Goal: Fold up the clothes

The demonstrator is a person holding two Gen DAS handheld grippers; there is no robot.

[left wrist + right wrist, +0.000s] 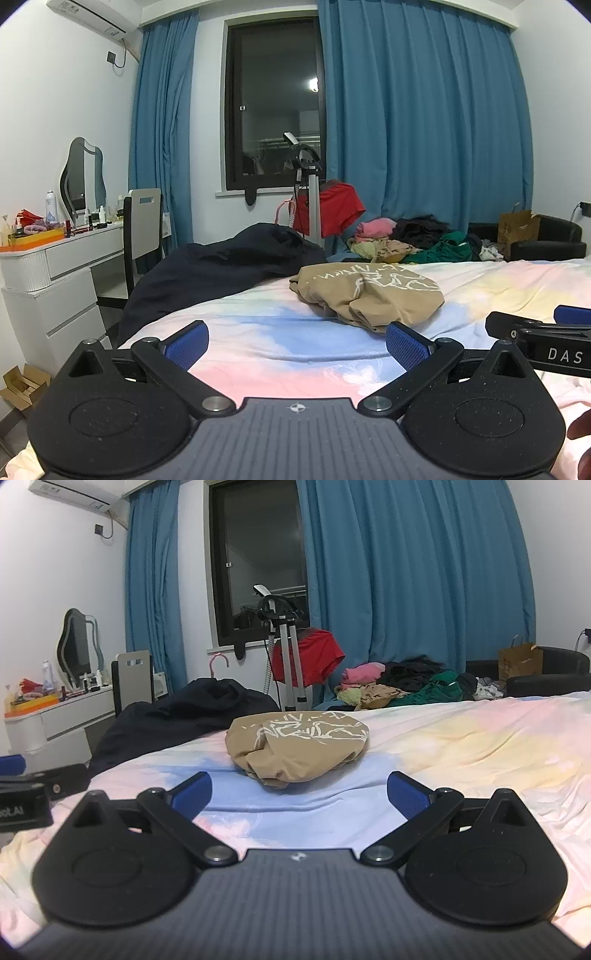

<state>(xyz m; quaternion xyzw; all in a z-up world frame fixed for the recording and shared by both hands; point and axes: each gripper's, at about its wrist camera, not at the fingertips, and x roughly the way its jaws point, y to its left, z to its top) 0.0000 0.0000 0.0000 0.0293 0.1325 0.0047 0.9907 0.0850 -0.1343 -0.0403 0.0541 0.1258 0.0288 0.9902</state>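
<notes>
Both your left hand-held gripper [297, 343] and right hand-held gripper [299, 794] are spread, empty; the bunched tan printed T-shirt [297, 747] lies ahead on the bed [461, 746]. Pinch several layers and it'll drag in a lump.

The crumpled tan cotton garment [299, 751] carries a white line print across its upper face; the bed sheet [461, 746] beneath it is washed in pastel pink, pale blue and soft yellow, with a faint white flower motif near the left gripper [297, 345]. Both that tool and the right gripper [299, 797] are matte black with ribbed blue finger pads [406, 349]; the long pleated curtains [424, 122] are teal blue, a red cloth [314, 657] hangs before them, and the mixed clothes pile [399, 686] shows pink, green, black and yellow.
</notes>
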